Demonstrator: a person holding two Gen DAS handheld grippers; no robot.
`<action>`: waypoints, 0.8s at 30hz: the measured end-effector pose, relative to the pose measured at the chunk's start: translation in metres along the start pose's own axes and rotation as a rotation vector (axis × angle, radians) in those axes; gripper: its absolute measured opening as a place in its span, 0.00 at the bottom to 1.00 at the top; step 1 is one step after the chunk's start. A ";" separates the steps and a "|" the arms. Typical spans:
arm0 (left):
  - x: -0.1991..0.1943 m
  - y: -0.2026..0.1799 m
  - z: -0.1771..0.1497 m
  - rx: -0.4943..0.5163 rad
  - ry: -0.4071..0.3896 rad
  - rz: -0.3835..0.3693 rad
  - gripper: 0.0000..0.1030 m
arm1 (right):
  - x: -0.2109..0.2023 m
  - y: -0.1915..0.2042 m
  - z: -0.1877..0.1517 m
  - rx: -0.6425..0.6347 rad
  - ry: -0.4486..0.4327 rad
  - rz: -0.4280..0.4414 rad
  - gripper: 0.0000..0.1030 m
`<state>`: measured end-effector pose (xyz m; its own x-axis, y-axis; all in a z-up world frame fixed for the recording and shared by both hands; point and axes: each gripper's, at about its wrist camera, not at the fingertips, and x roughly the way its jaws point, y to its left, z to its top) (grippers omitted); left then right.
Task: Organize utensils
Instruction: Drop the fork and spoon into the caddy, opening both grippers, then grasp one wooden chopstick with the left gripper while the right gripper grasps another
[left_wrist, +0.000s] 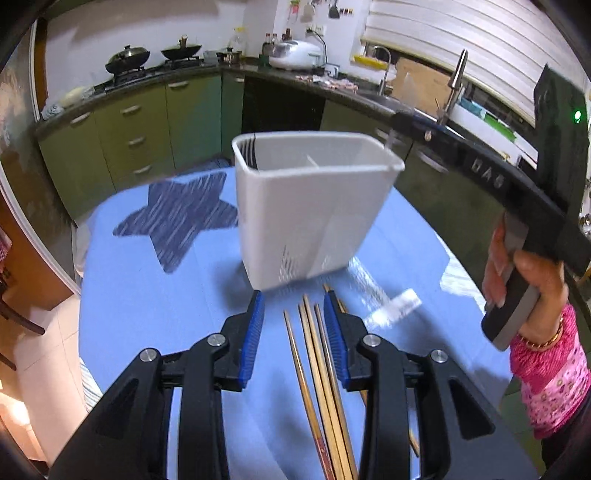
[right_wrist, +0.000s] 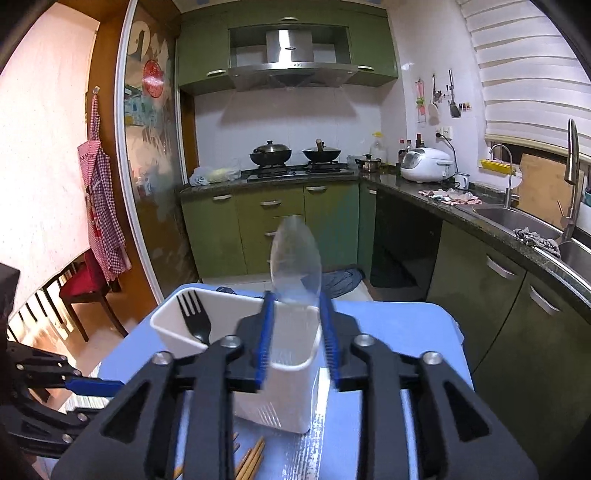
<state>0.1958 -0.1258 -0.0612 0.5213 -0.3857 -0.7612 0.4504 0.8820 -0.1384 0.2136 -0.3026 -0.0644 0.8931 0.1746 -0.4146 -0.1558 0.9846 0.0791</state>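
Left gripper (left_wrist: 293, 332) part open, empty, jaws straddling thin wooden chopsticks (left_wrist: 317, 369) flat on blue surface (left_wrist: 147, 314); light, stiff, prone to roll; pinch bundle mid-length; white plastic utensil holder (left_wrist: 310, 206) just beyond fingertips; right gripper (right_wrist: 297, 332) part open, clear plastic spoon (right_wrist: 295, 258) between jaws, grip unclear, above holder.

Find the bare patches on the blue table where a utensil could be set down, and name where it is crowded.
Bare table lies left of the left gripper, between the star mat and the near edge, and at the far right corner. It is crowded below the white caddy, where the chopsticks lie between the fingers.
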 end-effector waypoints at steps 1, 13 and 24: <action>0.001 -0.001 -0.004 0.000 0.013 -0.001 0.31 | -0.005 0.001 -0.001 -0.004 -0.009 -0.003 0.35; 0.057 0.000 -0.037 -0.025 0.277 0.034 0.31 | -0.052 -0.025 -0.029 0.033 0.109 -0.055 0.37; 0.096 -0.002 -0.040 -0.020 0.361 0.081 0.23 | -0.047 -0.070 -0.072 0.112 0.235 -0.097 0.37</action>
<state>0.2162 -0.1537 -0.1594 0.2641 -0.1976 -0.9440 0.4023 0.9121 -0.0783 0.1524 -0.3788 -0.1159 0.7774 0.0895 -0.6227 -0.0154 0.9922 0.1235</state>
